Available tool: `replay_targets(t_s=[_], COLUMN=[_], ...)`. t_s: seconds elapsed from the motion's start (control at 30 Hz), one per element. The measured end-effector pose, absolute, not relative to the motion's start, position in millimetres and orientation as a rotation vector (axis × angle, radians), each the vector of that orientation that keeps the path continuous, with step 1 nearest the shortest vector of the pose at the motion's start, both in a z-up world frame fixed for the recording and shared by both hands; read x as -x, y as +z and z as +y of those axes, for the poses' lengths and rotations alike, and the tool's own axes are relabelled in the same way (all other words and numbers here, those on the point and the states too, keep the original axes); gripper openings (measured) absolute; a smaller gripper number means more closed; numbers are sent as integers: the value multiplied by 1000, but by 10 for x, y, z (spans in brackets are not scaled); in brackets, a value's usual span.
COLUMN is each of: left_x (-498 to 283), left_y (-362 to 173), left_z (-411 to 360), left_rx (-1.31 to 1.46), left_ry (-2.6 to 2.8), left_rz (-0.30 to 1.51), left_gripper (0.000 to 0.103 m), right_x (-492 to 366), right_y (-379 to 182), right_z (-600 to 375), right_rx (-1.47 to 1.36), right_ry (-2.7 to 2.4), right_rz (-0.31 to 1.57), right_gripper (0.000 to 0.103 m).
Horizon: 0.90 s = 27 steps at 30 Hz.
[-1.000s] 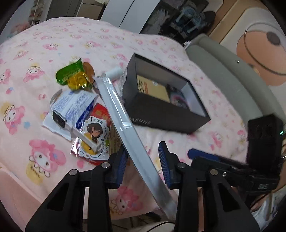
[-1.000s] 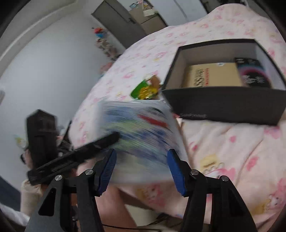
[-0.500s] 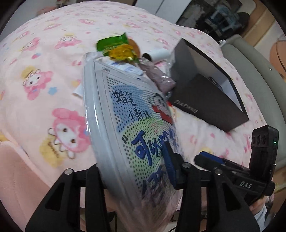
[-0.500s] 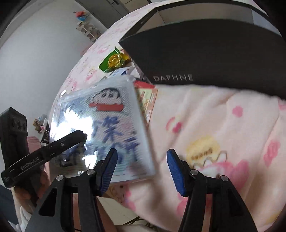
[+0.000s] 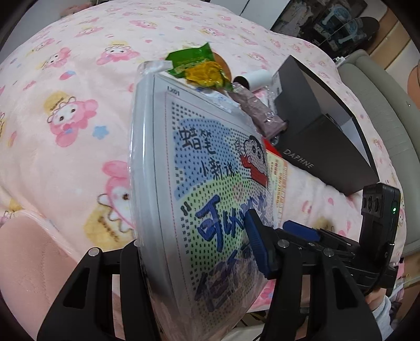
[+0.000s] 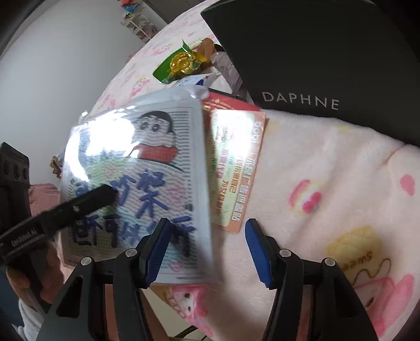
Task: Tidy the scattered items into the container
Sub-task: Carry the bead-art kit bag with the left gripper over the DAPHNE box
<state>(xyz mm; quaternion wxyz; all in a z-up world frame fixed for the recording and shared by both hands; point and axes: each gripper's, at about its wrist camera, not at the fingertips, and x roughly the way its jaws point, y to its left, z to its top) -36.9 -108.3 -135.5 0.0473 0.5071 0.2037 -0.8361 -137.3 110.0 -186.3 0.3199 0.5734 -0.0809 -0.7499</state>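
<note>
place: home bedroom | evidence: bed under a pink cartoon-print fleece blanket (image 5: 78,86); grey padded bed edge (image 5: 378,110); white wall and toy shelf (image 6: 136,15) stood behind

glossy plastic-wrapped board (image 5: 210,183), matt black box (image 6: 328,65), fuzzy cloth blanket (image 5: 65,91).

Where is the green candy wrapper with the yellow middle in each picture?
Left wrist view: the crinkly green candy wrapper with the yellow middle sits near the top centre, just past the far edge of the plastic-wrapped cartoon panel.
Right wrist view: the wrapper is upper left of centre, left of the box.
Shared landmark: the black cardboard box printed DAPHNE, to the wrapper's right in both views.
</note>
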Motion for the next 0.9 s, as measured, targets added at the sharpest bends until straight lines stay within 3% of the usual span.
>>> replay_targets(t_s=[0.1, 0.13, 0.2, 0.37, 0.9], left_x=[361, 358, 339, 268, 271], left_y=[-1342, -1338, -1303, -1215, -1693], left_z=[-1161, -1187, -1235, -1438, -1439], left_rx=[-1543, -1541, -1523, -1471, -1602], left_ry=[-2531, -2524, -2511, -2515, -2399], left_rz=[593, 583, 528, 520, 642], left_gripper=[59, 68, 75, 72, 65], right_x=[1368, 1366, 1355, 1343, 1276], right_y=[-1880, -1886, -1888, -1831, -1507], right_z=[1072, 1061, 1041, 1036, 921], right_rx=[-1520, -1524, -1528, -1524, -1377], right_ry=[-1979, -1982, -1990, -2015, -2082], right_rz=[-191, -182, -156, -155, -160], right_gripper=[55, 55, 55, 55, 55])
